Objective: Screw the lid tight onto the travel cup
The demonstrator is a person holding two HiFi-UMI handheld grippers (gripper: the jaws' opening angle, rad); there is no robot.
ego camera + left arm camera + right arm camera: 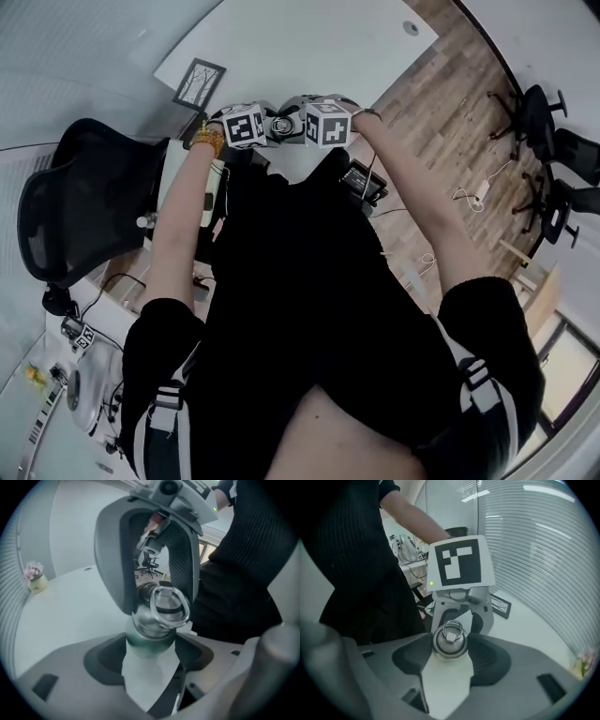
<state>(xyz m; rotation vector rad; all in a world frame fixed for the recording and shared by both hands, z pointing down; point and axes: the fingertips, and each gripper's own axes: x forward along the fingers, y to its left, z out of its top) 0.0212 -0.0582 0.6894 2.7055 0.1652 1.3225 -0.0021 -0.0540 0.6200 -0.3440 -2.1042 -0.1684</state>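
The travel cup, steel with a green body, lies crosswise between my two grippers, held in the air in front of the person's chest. My left gripper is shut on the cup's body. The steel lid, with its ring handle, sits on the cup's end, and my right gripper is shut on it, both pads touching its sides. In the head view the two grippers meet nose to nose, left gripper and right gripper, and only a sliver of the cup shows between them.
A white table lies beyond the grippers with a framed picture on it and a small flower pot at its far edge. A black office chair stands at the left. More chairs stand on the wooden floor at the right.
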